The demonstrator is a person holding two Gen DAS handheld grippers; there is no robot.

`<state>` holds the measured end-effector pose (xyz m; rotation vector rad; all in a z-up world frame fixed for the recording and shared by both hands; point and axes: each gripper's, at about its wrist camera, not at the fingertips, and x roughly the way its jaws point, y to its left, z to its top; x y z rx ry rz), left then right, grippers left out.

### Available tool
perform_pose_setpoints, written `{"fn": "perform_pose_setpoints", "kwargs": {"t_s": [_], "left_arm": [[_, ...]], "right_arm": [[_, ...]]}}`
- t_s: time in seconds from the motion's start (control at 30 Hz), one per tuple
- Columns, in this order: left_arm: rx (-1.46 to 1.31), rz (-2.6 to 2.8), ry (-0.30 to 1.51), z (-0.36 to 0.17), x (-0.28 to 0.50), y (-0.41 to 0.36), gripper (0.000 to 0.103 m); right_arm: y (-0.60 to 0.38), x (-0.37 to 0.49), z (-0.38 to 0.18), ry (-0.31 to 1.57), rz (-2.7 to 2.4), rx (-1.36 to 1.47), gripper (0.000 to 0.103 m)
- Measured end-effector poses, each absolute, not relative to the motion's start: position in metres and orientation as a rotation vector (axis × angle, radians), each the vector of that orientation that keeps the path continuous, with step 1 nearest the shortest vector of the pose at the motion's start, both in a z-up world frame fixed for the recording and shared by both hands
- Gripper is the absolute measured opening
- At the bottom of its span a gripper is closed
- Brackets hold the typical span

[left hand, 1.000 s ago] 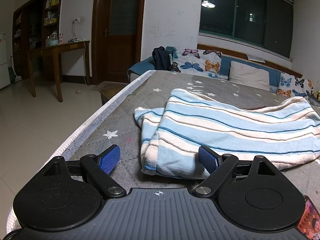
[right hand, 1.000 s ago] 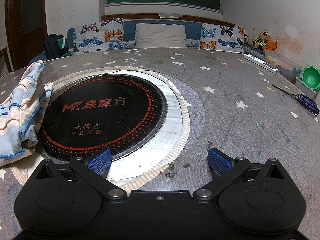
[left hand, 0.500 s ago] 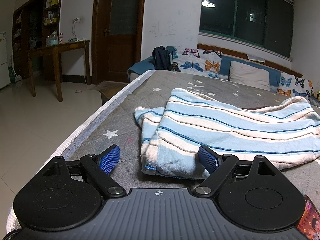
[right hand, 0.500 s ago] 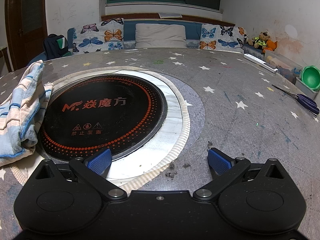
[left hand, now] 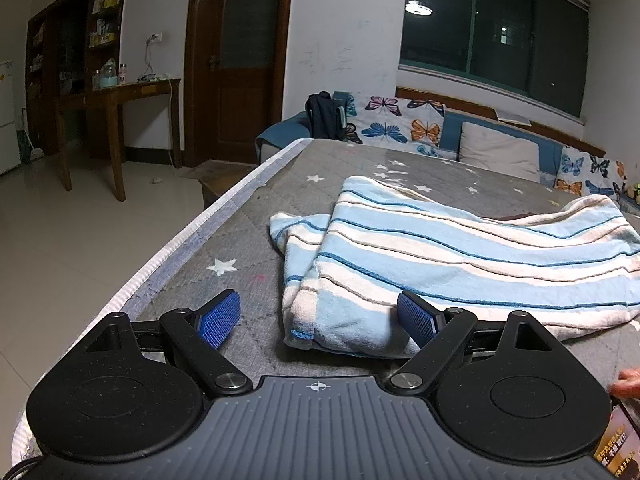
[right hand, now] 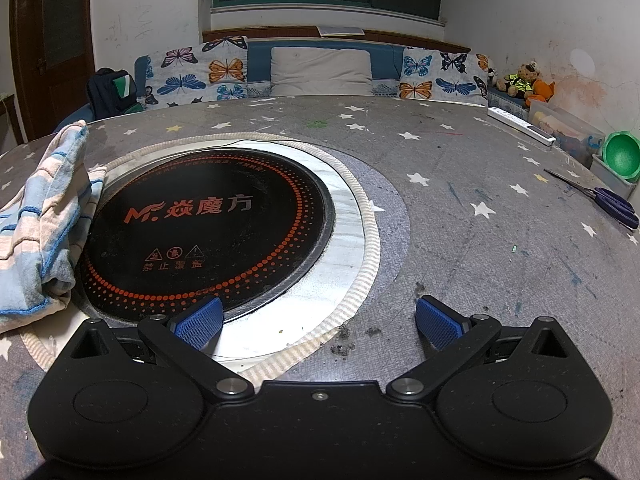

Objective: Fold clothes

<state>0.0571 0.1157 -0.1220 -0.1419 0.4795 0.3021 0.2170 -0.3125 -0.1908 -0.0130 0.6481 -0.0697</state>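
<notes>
White plastered walls point(left hand: 344, 40) fill the upper frame around a dark wooden door point(left hand: 240, 60) at upper centre. A large dark night window point(left hand: 492, 36) sits upper right, reflecting a round ceiling lamp point(left hand: 417, 8). Glossy pale floor tiles point(left hand: 80, 232) spread lower left beneath a brown wooden side table point(left hand: 120, 96).

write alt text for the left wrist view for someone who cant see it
The open left gripper sits low over a grey star-print table, its right pad against the near corner of a blue-and-white striped cloth lying loosely folded. Behind are butterfly cushions, a wooden door and a dark window.
</notes>
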Motion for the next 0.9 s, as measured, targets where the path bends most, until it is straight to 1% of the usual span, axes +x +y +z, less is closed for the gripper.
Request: {"fn": "perform_pose_setpoints", "kwargs": {"t_s": [0.9], "left_arm": [[-0.144, 0.301, 0.486, -0.1224, 0.0626, 0.1173, 0.086]], "right_arm": [[-0.3138, 0.2178, -0.1912, 0.648, -0.069, -0.013, 0.103]]}}
